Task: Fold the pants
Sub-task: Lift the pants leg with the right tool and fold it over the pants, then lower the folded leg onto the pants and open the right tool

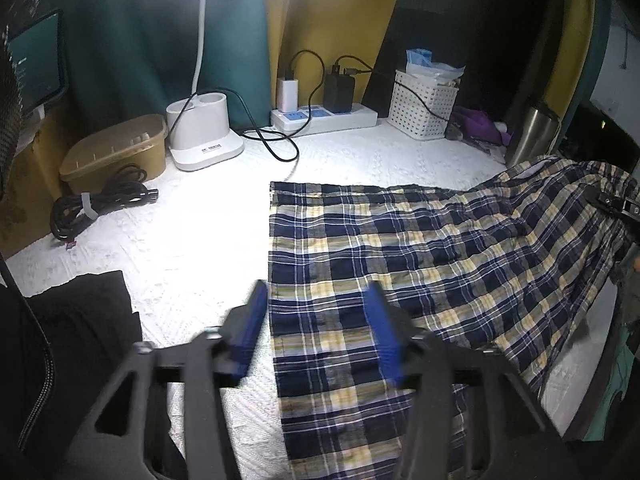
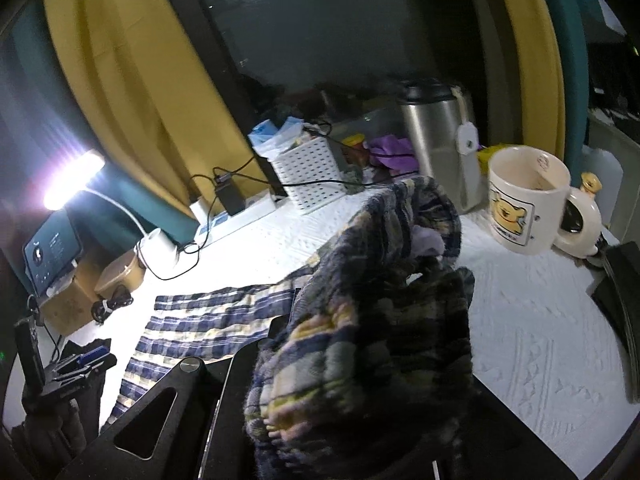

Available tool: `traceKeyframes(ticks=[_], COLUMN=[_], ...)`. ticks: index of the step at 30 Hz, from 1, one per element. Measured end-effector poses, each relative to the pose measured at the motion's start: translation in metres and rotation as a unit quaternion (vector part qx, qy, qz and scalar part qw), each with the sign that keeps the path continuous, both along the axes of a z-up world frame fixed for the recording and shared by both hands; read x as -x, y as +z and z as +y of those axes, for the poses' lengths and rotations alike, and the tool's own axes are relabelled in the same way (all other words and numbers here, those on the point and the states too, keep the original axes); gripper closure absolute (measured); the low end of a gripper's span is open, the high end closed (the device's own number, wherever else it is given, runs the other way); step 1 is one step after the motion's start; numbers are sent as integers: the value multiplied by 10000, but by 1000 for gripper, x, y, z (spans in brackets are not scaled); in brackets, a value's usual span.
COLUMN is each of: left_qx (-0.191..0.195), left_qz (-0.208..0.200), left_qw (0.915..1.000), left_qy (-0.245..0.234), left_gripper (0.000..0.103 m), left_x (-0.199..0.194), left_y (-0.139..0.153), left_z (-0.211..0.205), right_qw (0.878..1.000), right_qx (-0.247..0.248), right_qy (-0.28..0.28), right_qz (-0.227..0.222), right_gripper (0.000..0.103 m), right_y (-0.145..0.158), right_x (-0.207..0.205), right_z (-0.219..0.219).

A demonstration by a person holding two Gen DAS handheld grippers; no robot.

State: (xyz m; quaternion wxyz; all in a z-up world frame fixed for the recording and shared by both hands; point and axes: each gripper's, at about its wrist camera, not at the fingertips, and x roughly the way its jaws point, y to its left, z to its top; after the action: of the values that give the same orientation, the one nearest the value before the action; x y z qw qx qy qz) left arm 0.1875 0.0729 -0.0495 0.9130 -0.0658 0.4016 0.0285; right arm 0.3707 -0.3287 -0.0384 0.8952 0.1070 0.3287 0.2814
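Left of the pants [image 1: 400, 264], which lie flat on the white tabletop [image 1: 192, 240], the left claw [image 1: 316, 328] hovers wide over their hem edge, likely to pin or lift it. At the pants' right end, the right claw [image 2: 360, 380] grips the bunched waistband, raised for folding over. Behind them, a basket [image 1: 422, 100] holds plastic bags.

Navy, yellow and white plaid cotton pants [image 1: 400, 264] lie spread on the white textured desk [image 1: 192, 240], their far right end lifted. The left tool [image 1: 316, 332] hovers with blue pads [image 1: 252, 320] parted over the pants' near left edge. Beyond the pants sits a white power strip [image 1: 324, 118].
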Motion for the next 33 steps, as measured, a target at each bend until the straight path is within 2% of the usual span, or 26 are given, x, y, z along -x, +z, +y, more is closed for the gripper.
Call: traceKeyframes(ticks=[1,2,15,25,33], left_qx=[73,171,86,343,408], left_qz=[-59,-139,-150,-359,-350], left_qw=[10000,9997,9998,9984,9972], left_qy=[-23,-62,71,263,520], left_gripper=[35,34,34,34,34], left_x=[2,5,26,49,68], left_y=[1,2,-3,-2,-6], left_z=[2,5,39,75,107], right_qw=[10000,10000,9981,9941,9874], right_qx=[24,52,427,649,862], right_qy=[21,44,425,861,1328], right_qz=[-12,-23,-119,-117,-12], right_gripper=[92,92,92,92,92], right_y=[1,3,13,12,0], right_x=[1,3,19,31,46], right_z=[4,8,71,128,185])
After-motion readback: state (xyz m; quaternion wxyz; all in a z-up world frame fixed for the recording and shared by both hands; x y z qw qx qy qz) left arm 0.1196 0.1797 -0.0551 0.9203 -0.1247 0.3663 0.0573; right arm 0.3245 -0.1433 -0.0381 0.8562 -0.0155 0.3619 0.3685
